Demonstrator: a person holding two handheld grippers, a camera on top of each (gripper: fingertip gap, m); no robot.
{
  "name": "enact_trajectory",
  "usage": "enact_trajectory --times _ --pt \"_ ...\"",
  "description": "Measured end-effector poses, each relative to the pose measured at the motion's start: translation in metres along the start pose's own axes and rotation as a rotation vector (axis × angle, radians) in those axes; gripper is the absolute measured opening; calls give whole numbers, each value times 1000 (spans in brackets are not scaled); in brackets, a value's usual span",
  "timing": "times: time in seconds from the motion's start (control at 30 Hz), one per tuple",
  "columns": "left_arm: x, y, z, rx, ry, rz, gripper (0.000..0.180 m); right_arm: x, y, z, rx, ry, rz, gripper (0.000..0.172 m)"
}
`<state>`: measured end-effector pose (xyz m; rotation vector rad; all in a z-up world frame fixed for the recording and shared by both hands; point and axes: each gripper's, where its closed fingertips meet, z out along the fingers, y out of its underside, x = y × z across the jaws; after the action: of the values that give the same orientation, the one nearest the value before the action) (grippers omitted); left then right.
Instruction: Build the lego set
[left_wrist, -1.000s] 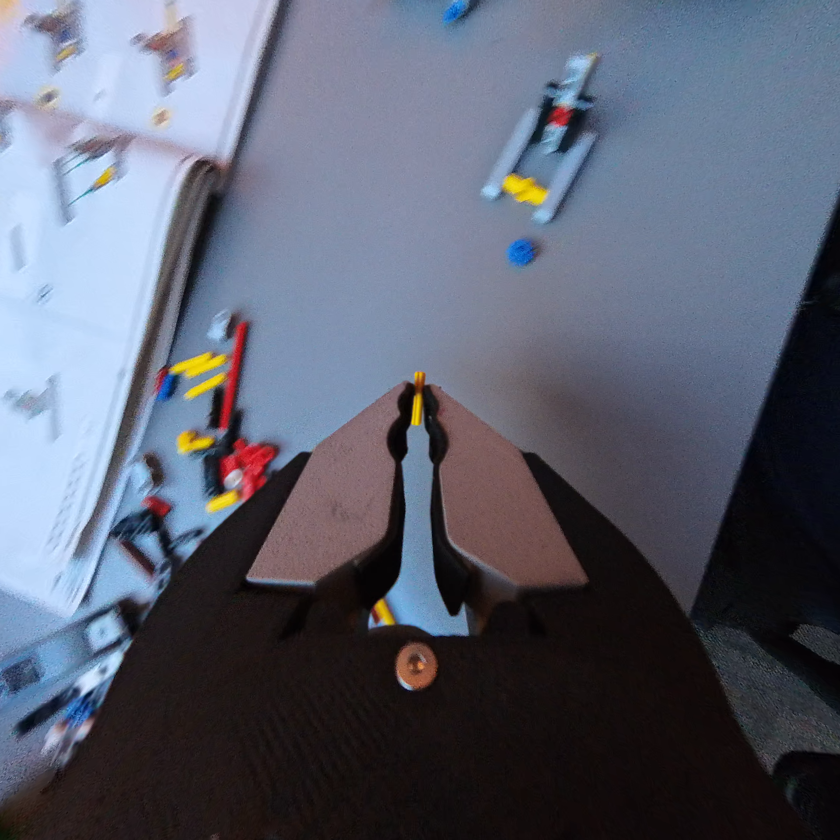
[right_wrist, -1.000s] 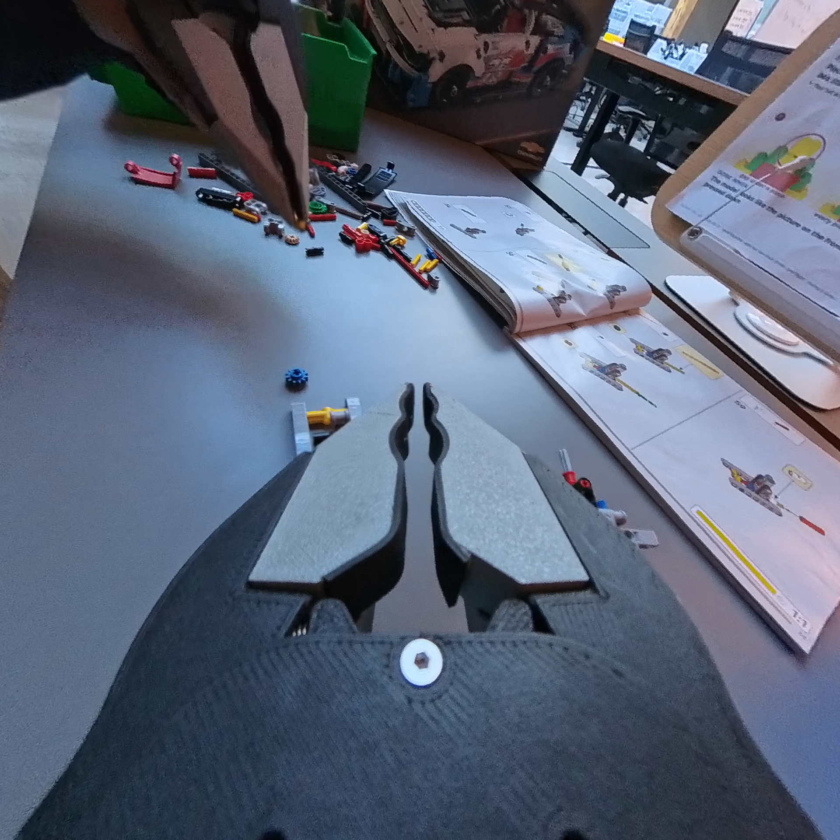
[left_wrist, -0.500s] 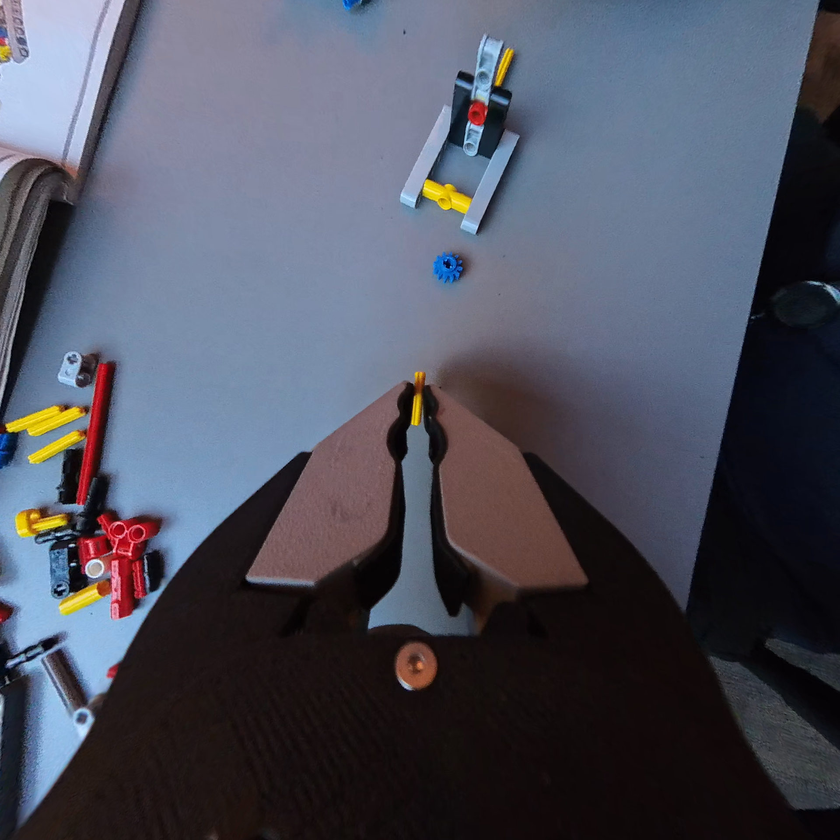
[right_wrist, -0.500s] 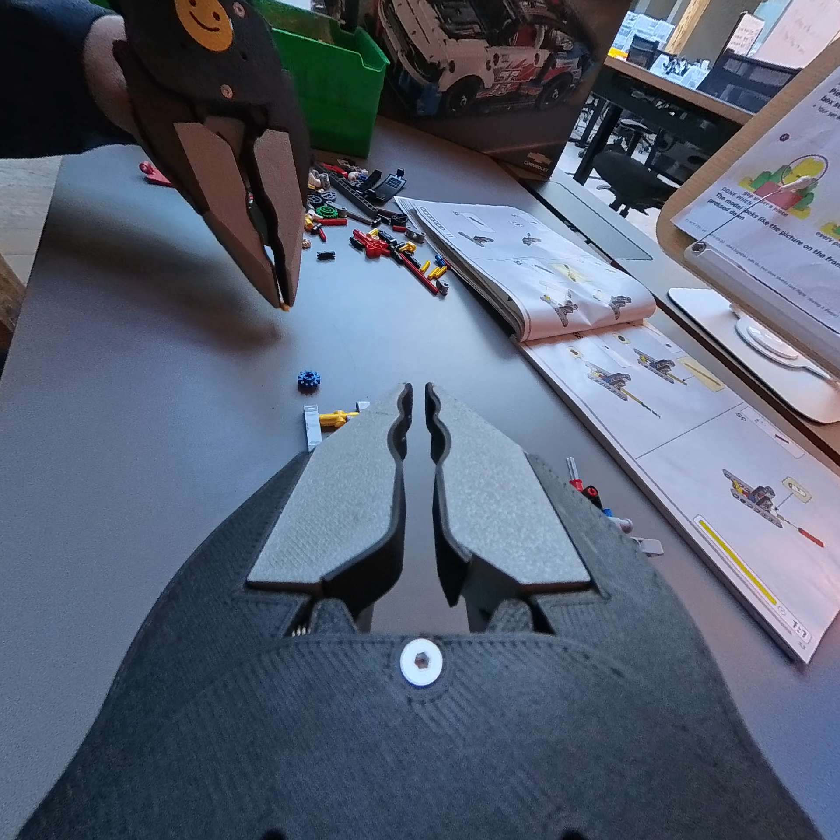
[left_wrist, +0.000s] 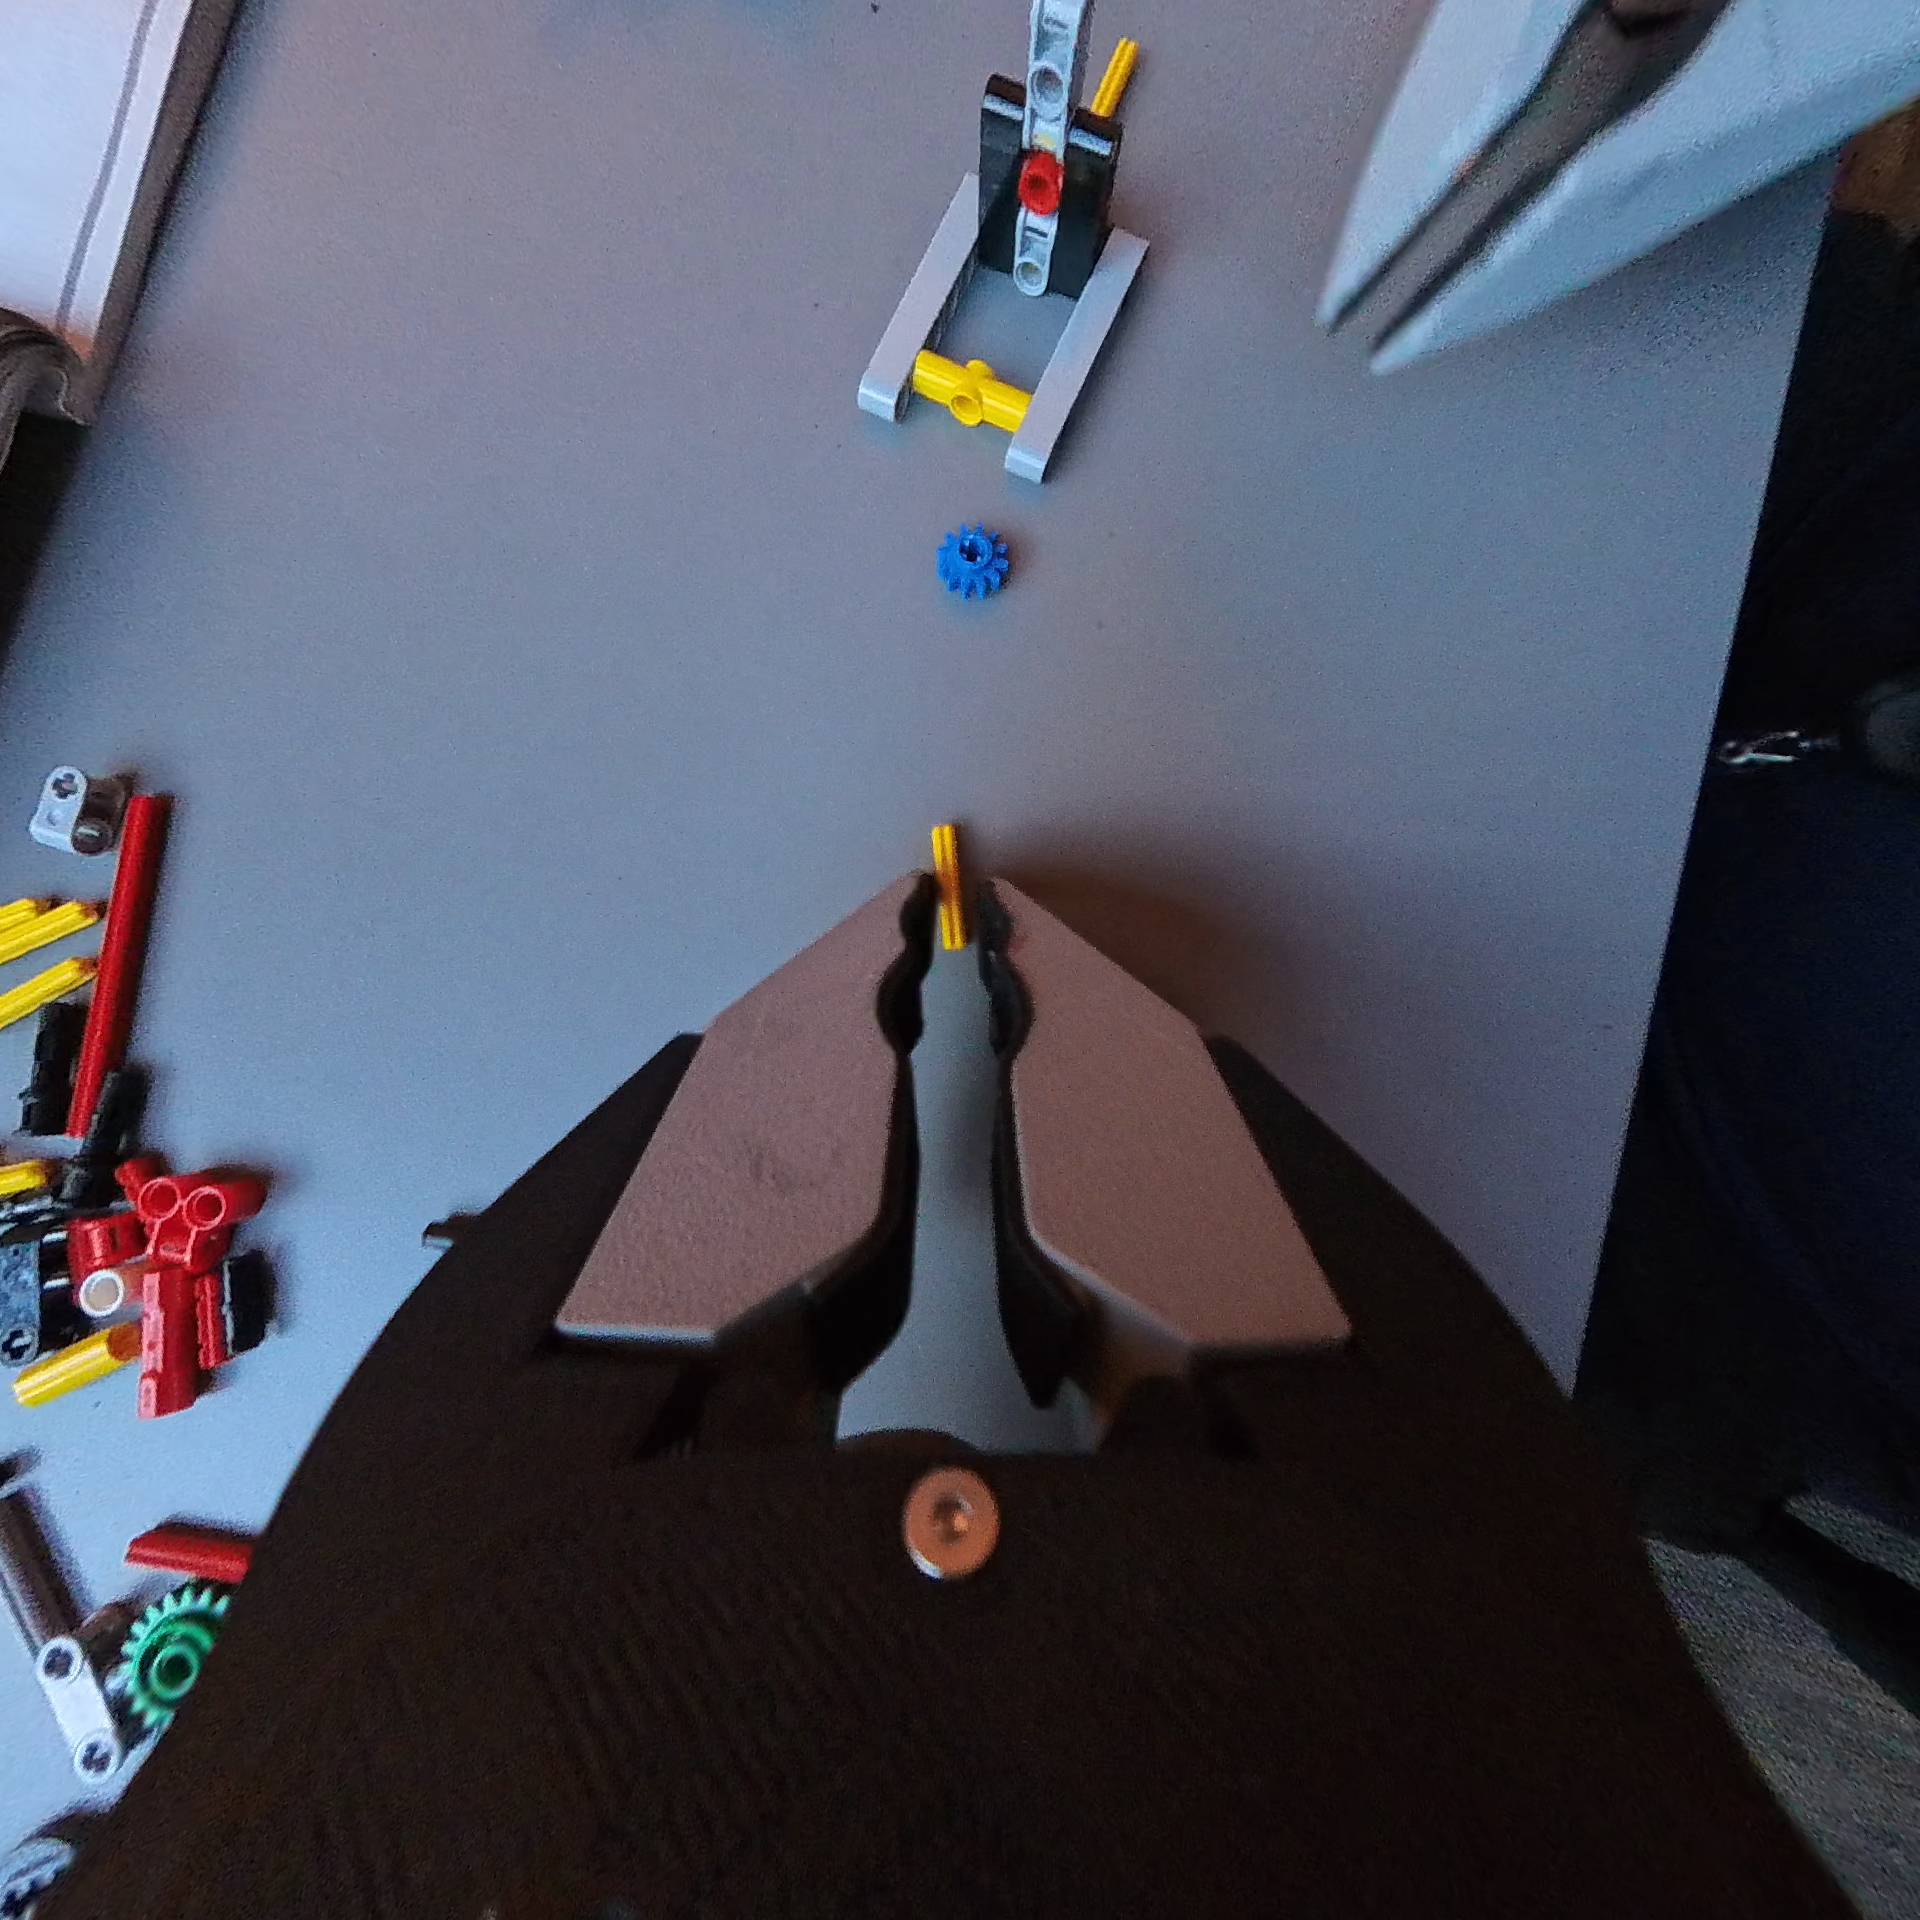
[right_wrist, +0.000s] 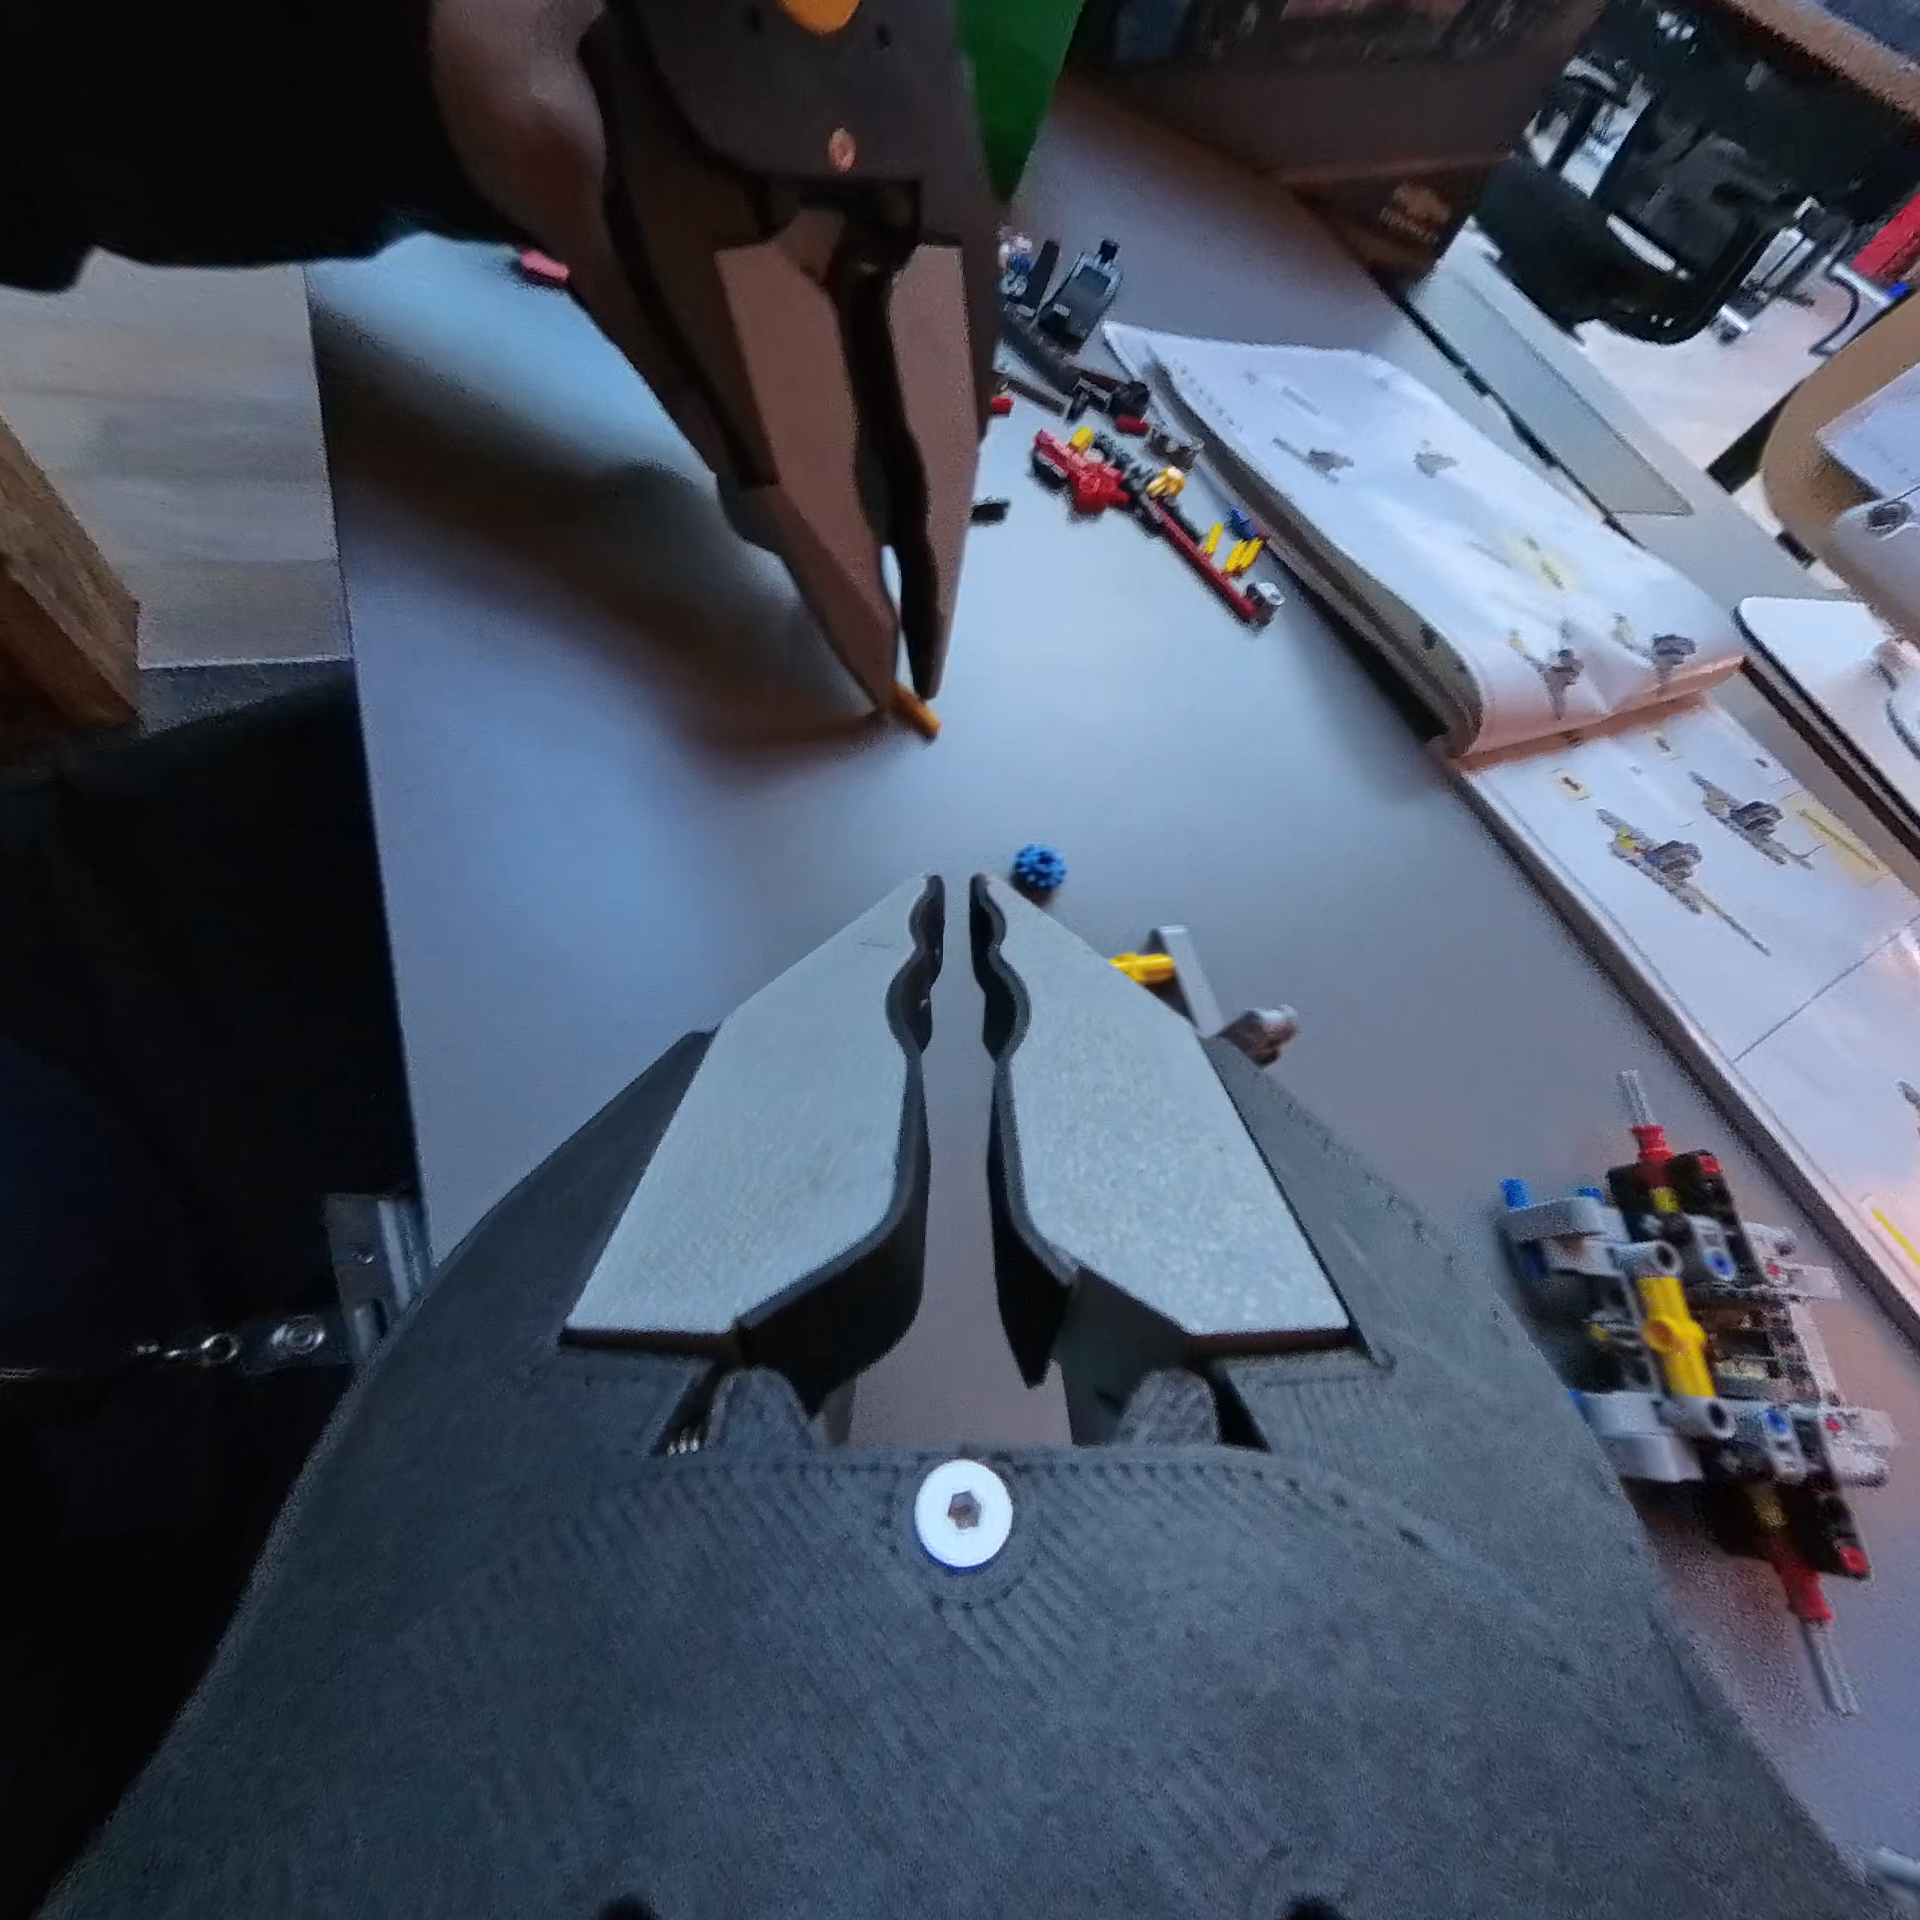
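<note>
**Yellow axle between the left tool's tips, right tool closed and bare**

While the left tool (left_wrist: 953, 891) hangs close over the grey surface (left_wrist: 520, 582), a short yellow axle (left_wrist: 947, 885) stands between its fingertips; the axle lies against the left fingertip with a thin sliver of space on its right side, so whether both pads press on it cannot be told; its far end pokes out past the tips; in the right wrist view the same axle (right_wrist: 914, 715) juts from the tips of that tool, its free end down at the surface. Beyond it, ahead on the surface, lies a small blue gear (left_wrist: 971, 561); farther still sits a grey frame assembly (left_wrist: 1003, 322) with two grey beams, a yellow cross connector, a black block and a red pin. To the left of the left tool lies a scatter of loose red, yellow and black pieces (left_wrist: 135, 1247), with a green gear (left_wrist: 171, 1652) nearer the camera; an open instruction booklet (right_wrist: 1455, 540) lies beyond them.

The right tool (right_wrist: 956, 885) has its fingertips nearly together with nothing between them; it hovers just beside the blue gear (right_wrist: 1039, 864), with the grey frame partly hidden behind its right finger; a larger multicoloured brick assembly (right_wrist: 1704, 1340) rests on the surface to its right.
</note>
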<state>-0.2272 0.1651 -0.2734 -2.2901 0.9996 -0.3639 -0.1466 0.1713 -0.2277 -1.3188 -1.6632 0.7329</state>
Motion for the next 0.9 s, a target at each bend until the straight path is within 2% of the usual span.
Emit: enact_trajectory --times 0.2,0.3,0.4,0.67,0.9 --pt "1 -8 6 63 5 45 1 -14 20 -1 -114 62 -45 7" --pt "1 -12 8 125 34 39 1 -14 25 0 -151 74 -24 9" --pt "0 -11 8 127 59 23 1 -11 28 8 -197 83 5 12" --pt "1 -9 6 131 -5 95 1 -2 29 33 -301 81 43 12" --pt "2 -8 5 131 -13 102 2 20 15 46 -378 117 -32 19"
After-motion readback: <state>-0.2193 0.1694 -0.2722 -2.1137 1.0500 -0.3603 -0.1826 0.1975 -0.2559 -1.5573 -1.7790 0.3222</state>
